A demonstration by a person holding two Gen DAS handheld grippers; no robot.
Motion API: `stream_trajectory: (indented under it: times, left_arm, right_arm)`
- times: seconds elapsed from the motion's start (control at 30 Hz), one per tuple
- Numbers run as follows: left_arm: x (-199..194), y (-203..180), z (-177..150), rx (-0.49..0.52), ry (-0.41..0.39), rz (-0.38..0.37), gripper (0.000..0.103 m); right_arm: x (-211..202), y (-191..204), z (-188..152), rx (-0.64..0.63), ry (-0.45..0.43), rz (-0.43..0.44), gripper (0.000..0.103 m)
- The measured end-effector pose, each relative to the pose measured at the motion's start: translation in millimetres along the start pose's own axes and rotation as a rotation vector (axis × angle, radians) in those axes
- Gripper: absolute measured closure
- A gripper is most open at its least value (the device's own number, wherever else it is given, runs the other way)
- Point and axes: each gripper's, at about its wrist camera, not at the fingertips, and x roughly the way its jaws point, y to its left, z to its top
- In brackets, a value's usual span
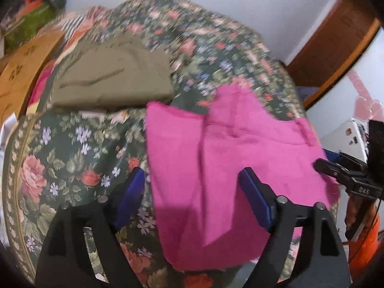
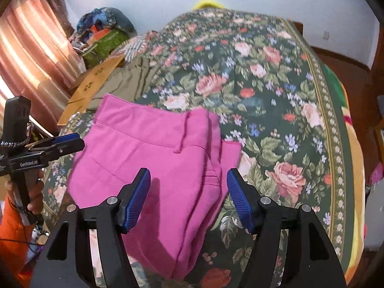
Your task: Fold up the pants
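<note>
Bright pink fabric pants (image 2: 153, 168) lie partly folded on the floral-print bedspread (image 2: 276, 96), left gripper (image 1: 192, 199) and right gripper (image 2: 188, 196) both wide and empty above them; likely between folds, next needs gripping an edge to fold over.

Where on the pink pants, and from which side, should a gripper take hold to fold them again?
Probably the near hem end of the pink pants, approached from the near bed edge. They lie flat on the floral bedspread, waistband far, so the right gripper, open above them, could pinch that loose edge and carry it toward the waistband.
</note>
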Motion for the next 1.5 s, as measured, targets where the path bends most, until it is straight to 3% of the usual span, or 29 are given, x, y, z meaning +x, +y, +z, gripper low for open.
stream_trajectory:
  times: [0.1,0.27,0.47,0.53,0.6,0.7,0.77,0.97,1.17,1.5]
  left_arm:
    - [15,11,-3,-0.055,0.019,-0.026,0.005]
    - [25,17,-6,-0.072,0.037,-0.088,0.004]
    - [33,11,-5,-0.044,0.052,-0.146,0.005]
    - [33,9,-3,-0.042,0.05,-0.164,0.013]
    - [33,8,0,-0.044,0.049,-0.182,0.02]
    - [32,4,3,-0.033,0.043,-0.199,0.038]
    - [28,-1,5,-0.019,0.032,-0.197,0.054]
    - [13,-15,6,0.046,-0.012,-0.142,0.074]
    - [-2,-26,9,0.087,-0.051,-0.107,0.081]
    - [-48,-34,19,0.128,-0.163,-0.097,0.083]
  right_arm:
    - [11,-6,-4,0.011,0.03,0.005,0.035]
    - [21,-20,-7,0.062,0.037,0.046,0.021]
    - [26,-22,-4,0.049,0.042,0.088,0.021]
    - [28,-21,-2,0.044,0.041,0.101,0.026]
    - [28,-21,0,0.041,0.033,0.114,0.037]
    - [29,-21,3,0.053,0.026,0.131,0.05]
    - [30,-22,5,0.071,0.018,0.143,0.059]
    - [23,-22,8,0.06,-0.007,0.15,0.076]
    - [9,-15,15,0.031,-0.047,0.155,0.086]
    - [-14,6,31,-0.041,-0.11,0.148,0.087]
